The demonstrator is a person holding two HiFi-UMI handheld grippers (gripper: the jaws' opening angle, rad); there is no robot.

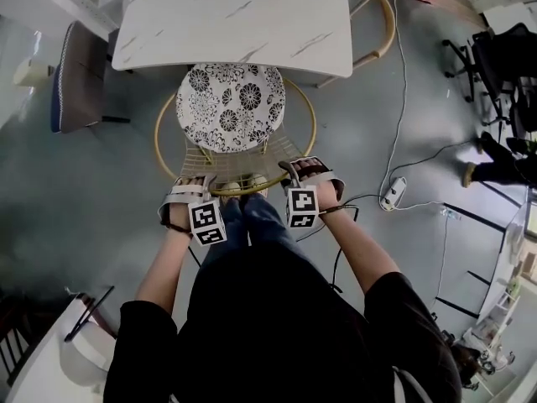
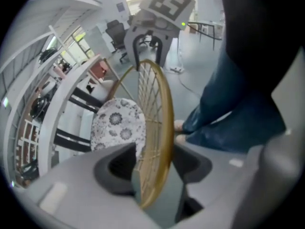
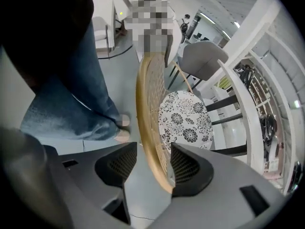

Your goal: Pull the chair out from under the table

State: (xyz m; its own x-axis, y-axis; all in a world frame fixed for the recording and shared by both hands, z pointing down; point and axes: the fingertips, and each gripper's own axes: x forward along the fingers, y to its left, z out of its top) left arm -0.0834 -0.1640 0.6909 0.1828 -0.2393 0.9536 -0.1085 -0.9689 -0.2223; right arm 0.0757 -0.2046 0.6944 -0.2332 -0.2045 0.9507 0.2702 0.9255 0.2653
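While the chair (image 1: 231, 107) sits partly under the table (image 1: 252, 15) in the head view, the left gripper (image 1: 190, 185) and right gripper (image 1: 307, 170) reach its rim (image 1: 157, 137). Left gripper view: jaws apart astride the rim (image 2: 166, 128). Right gripper view: likewise apart around it (image 3: 142, 104).

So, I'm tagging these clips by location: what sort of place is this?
Probably an office or lab workspace: black office chairs stand at the side, and a power strip with trailing cables lies on the floor.

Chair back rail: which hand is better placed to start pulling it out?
Nearly even: left gripper and right gripper both hold open jaws astride the gold rail. Left, slightly: the rail seems to sit deeper between its jaws.
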